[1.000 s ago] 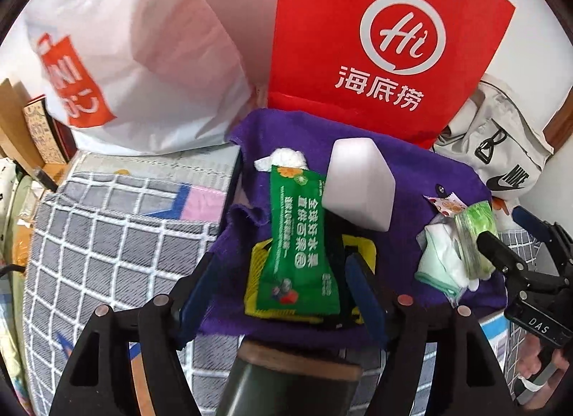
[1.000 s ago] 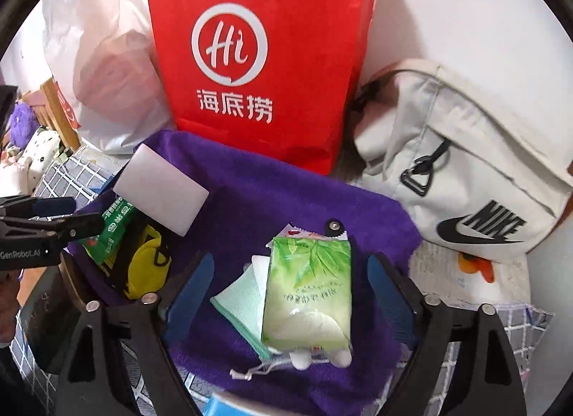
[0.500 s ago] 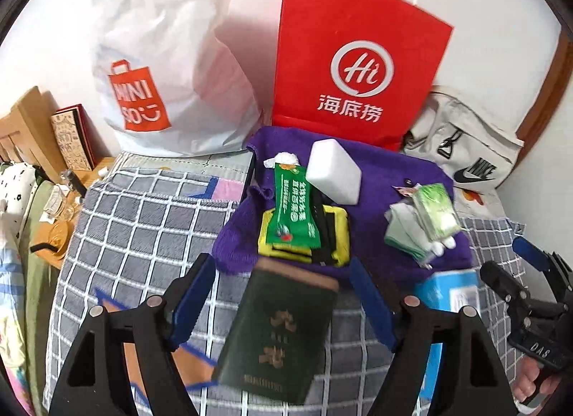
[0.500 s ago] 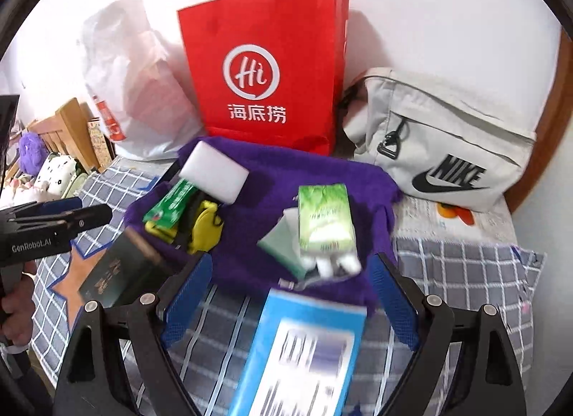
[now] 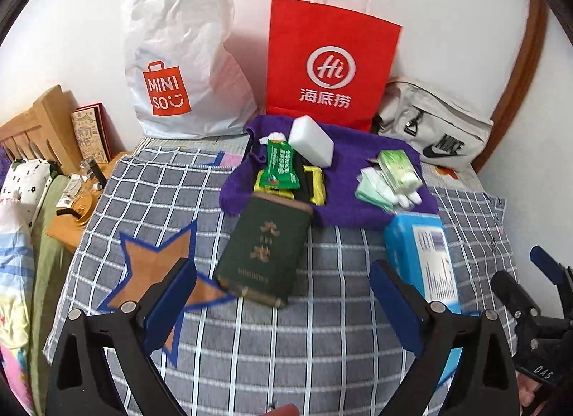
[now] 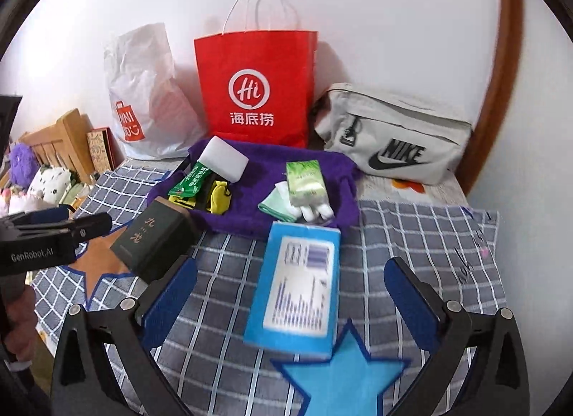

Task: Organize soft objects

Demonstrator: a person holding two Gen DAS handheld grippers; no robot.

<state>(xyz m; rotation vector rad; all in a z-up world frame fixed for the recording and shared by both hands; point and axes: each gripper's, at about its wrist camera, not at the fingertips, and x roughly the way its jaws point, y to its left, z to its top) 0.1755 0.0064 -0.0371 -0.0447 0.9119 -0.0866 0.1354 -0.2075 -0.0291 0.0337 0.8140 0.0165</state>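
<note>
Over on the left, the left tongs [image 5: 283, 301] hang wide apart with nothing between them; their jaws have just been opening, and the dark green box [image 5: 263, 253] lies flat on the checked bedspread [image 5: 150, 197] just beyond them, its far end touching the purple towel [image 5: 343, 165]. It lies next to the orange star patch [image 5: 154, 265] rather than on it.

On the towel's left part sit the green sachet [image 5: 281, 165], resting on a yellow pouch [image 5: 315, 183], and the white sponge block [image 5: 311, 140] behind them. Toward its right lie the green tissue pack [image 6: 306, 179] and the pale green folded cloths [image 6: 277, 204], touching each other. These soft things look gathered and sorted into two little heaps on the towel, so that part seems done.

Further right, the blue box [image 6: 297, 283] lies on the bedspread between the towel and the blue star patch [image 6: 343, 369], overlapping the star's far point. The right tongs [image 6: 290, 298] also stand fully spread and empty, having just been opening.

I'd judge the sorting near its end: the two hard boxes are off the towel, and only tidying their placement may remain.
</note>
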